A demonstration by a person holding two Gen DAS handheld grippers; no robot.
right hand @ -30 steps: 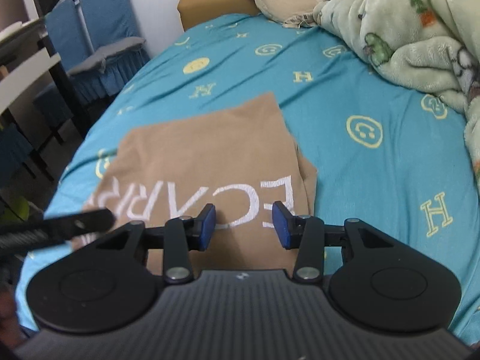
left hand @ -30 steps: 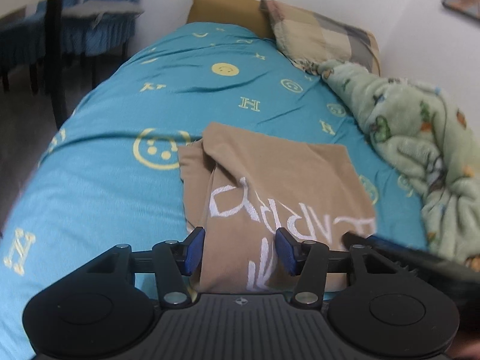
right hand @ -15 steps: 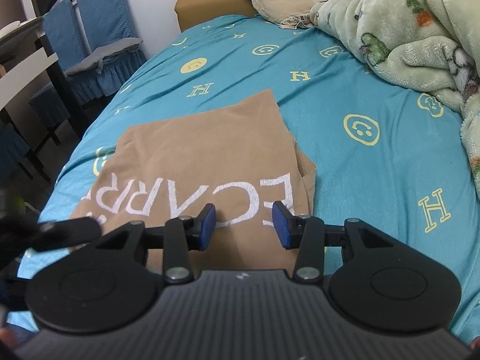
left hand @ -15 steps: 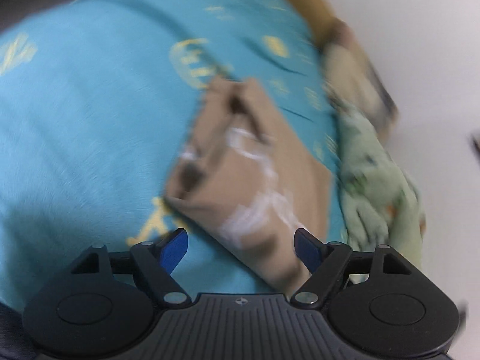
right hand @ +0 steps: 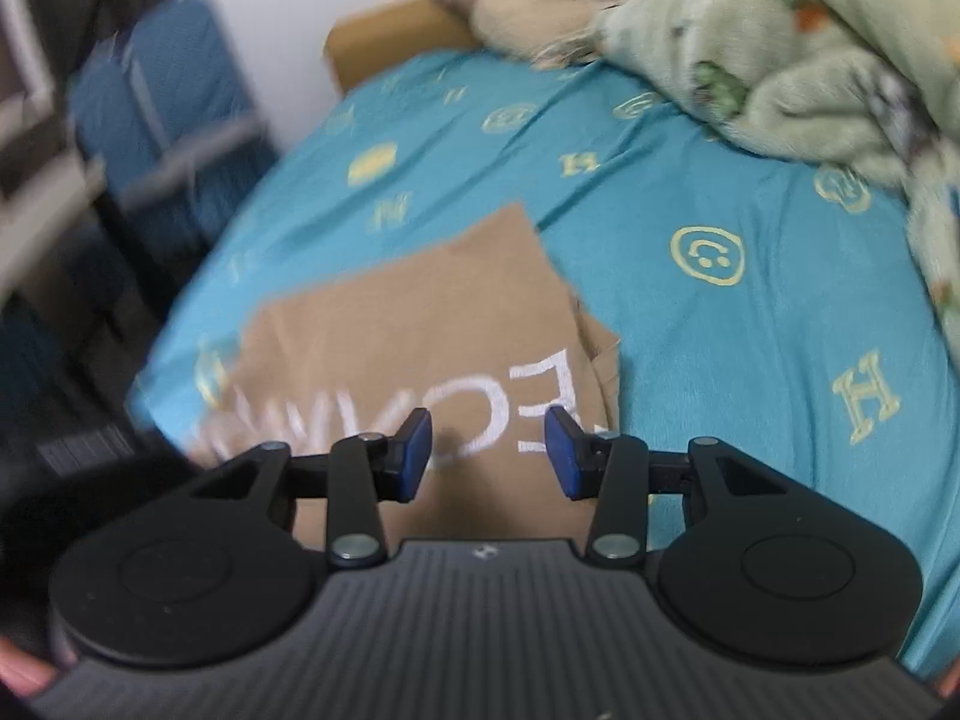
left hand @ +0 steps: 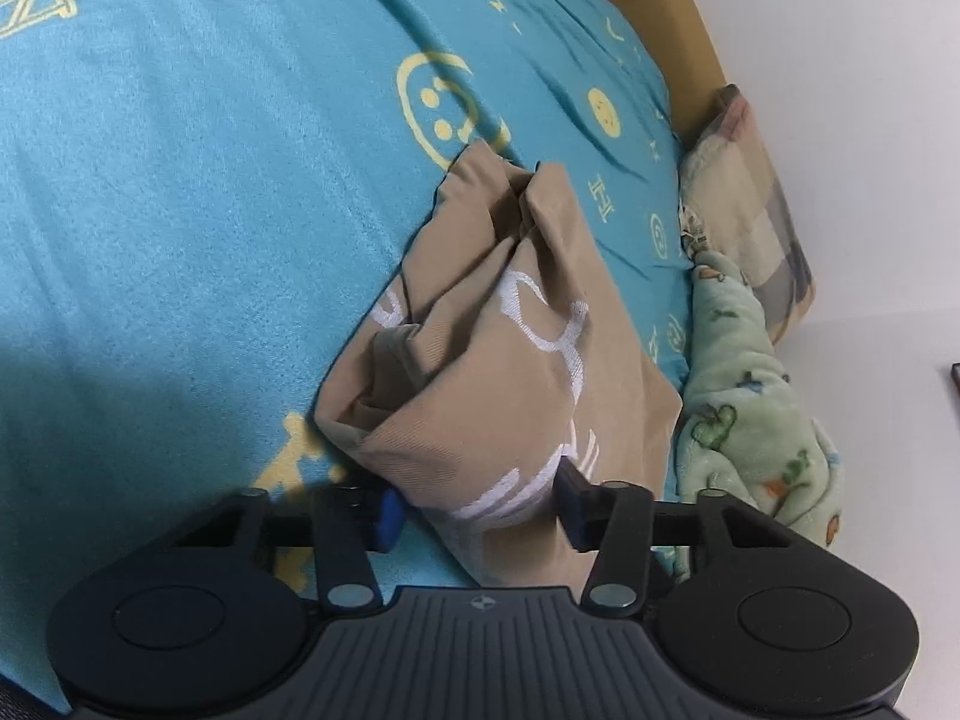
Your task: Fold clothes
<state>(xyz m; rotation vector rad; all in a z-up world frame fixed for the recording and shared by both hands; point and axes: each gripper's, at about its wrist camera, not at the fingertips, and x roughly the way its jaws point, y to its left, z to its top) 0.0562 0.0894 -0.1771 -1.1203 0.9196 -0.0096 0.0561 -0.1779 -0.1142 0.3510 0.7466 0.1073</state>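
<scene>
A tan garment (left hand: 510, 360) with white lettering lies folded on the teal bed sheet (left hand: 180, 210). In the left wrist view its near corner is bunched and stands between the jaws of my left gripper (left hand: 480, 510). Those jaws are closing: the right pad touches the cloth, while the left pad is a sliver short of it. In the right wrist view the garment (right hand: 420, 324) lies flat under my right gripper (right hand: 487, 459), which hovers open over the lettered edge and pinches nothing. That view is blurred.
A green fleece blanket (left hand: 744, 396) is heaped along the wall side of the bed, and a plaid pillow (left hand: 750, 210) rests against the tan headboard (left hand: 678, 30). Blue-covered chairs (right hand: 174, 96) and a table stand off the bed's left side.
My left gripper rolled and dropped to the garment's near corner; its jaws spread wide, then narrowed around the bunched cloth. The right view tilted slightly and blurred; its jaws kept their gap.
</scene>
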